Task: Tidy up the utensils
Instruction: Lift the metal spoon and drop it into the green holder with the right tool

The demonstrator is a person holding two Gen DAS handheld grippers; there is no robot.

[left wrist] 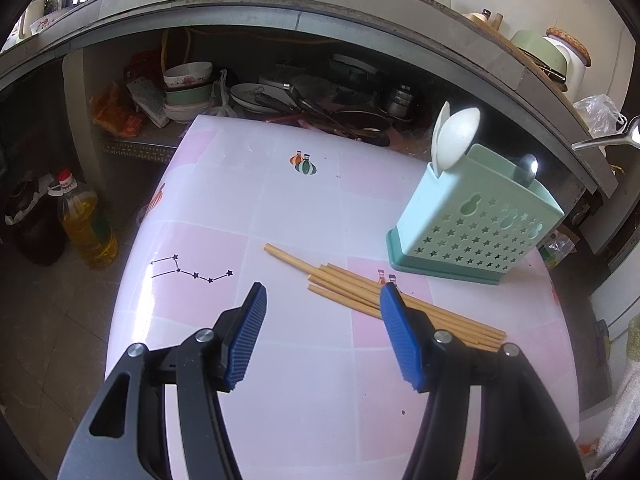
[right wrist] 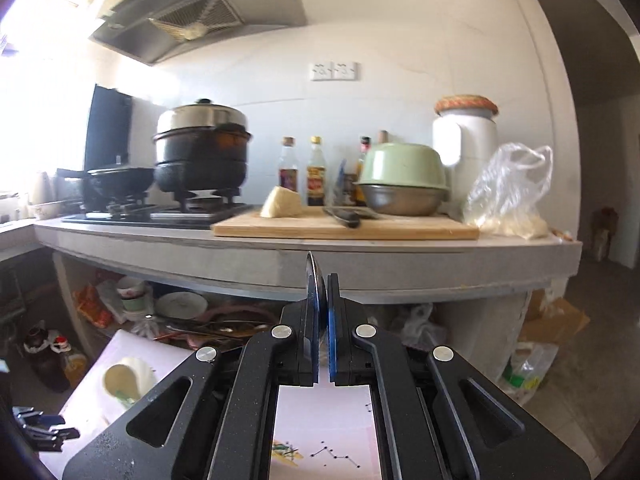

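My left gripper [left wrist: 323,300] is open and empty above the pink-and-white table [left wrist: 280,360], just in front of a bundle of wooden chopsticks [left wrist: 360,288] that lies flat. A mint-green utensil holder [left wrist: 476,220] with star holes stands at the table's right. It holds two white spoons [left wrist: 458,136] and a metal spoon [left wrist: 526,170]. My right gripper [right wrist: 322,280] is shut on a metal spoon [right wrist: 313,288], seen edge-on between the blue pads. That spoon also shows at the far right of the left wrist view [left wrist: 608,139], high above the holder.
A grey kitchen counter [right wrist: 280,244] runs behind the table, with a stove, pots, bottles, a cutting board [right wrist: 344,228] and bowls on it. Dishes and pans crowd the shelf below [left wrist: 280,96]. An oil bottle [left wrist: 86,224] stands on the floor left of the table.
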